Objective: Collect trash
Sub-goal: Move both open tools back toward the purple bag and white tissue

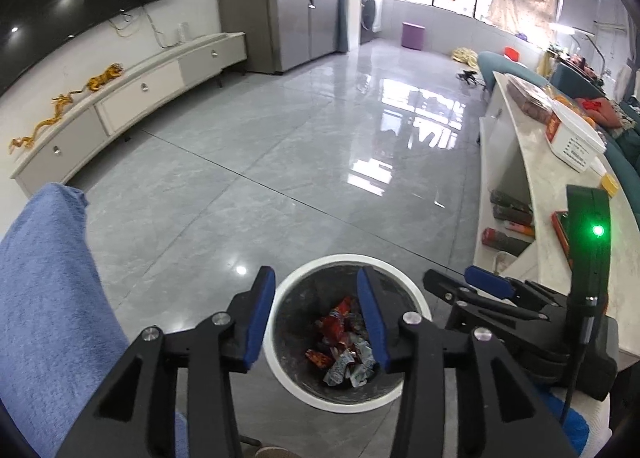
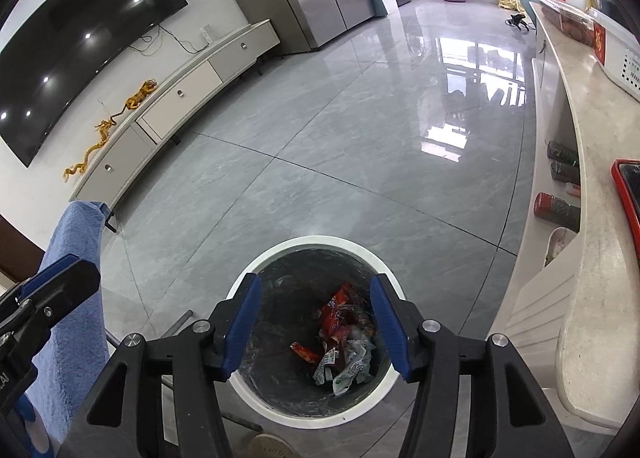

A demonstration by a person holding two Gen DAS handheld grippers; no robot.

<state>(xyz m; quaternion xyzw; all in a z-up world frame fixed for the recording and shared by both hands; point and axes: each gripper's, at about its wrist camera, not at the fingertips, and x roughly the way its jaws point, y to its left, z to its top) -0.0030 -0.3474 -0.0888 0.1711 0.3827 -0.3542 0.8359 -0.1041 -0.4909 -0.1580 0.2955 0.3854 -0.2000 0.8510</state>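
White-rimmed and round, the trash bin stands on the grey tiled floor beside the counter, with crumpled red and silver wrappers lying at its bottom. Both the left hand-held gripper and the right hand-held gripper hover above the bin, fingers spread apart, holding nothing.

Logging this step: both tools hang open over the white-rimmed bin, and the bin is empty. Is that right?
Not quite. The bin is not empty: crumpled red and white wrappers lie at its bottom, as the right wrist view shows. The left tool and right tool do hang open over it.
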